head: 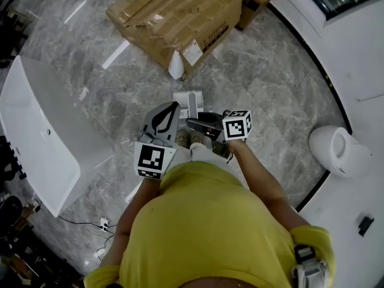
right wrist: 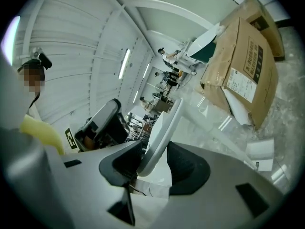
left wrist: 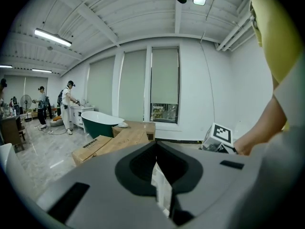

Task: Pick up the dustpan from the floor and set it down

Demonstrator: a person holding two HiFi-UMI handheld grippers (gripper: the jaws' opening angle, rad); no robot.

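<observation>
The right gripper (right wrist: 151,162) has its fingers clenched on the white handle of the dustpan (right wrist: 164,123), at the middle of the frame, so keep this hold firm and lower it slowly to the floor (right wrist: 279,99), while the left gripper (left wrist: 157,152) is closed on nothing.

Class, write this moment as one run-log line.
right tool: shut on dustpan handle | left tool: shut | dustpan: held by right tool
</observation>
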